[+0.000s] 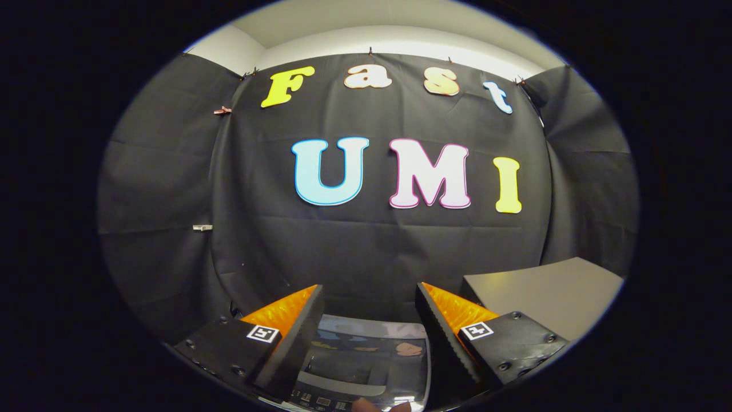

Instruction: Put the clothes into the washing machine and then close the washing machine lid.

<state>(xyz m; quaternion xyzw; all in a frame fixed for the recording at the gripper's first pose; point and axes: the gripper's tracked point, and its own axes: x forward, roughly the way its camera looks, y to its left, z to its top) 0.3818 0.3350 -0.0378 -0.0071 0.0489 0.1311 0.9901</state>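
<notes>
Gripper view: jaws of the gripper (369, 312) spread wide, holding nothing; the washing machine (366, 360) sits low between and below them, glossy lid (372, 343) down, so approach is downward.

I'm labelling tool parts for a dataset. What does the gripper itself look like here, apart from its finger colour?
The gripper has two wedge-shaped fingers with ribbed inner faces, spread open above the washing machine's glossy lid. Each finger sits on a dark block fixed with round screws and carrying a small square black-and-white marker.
</notes>
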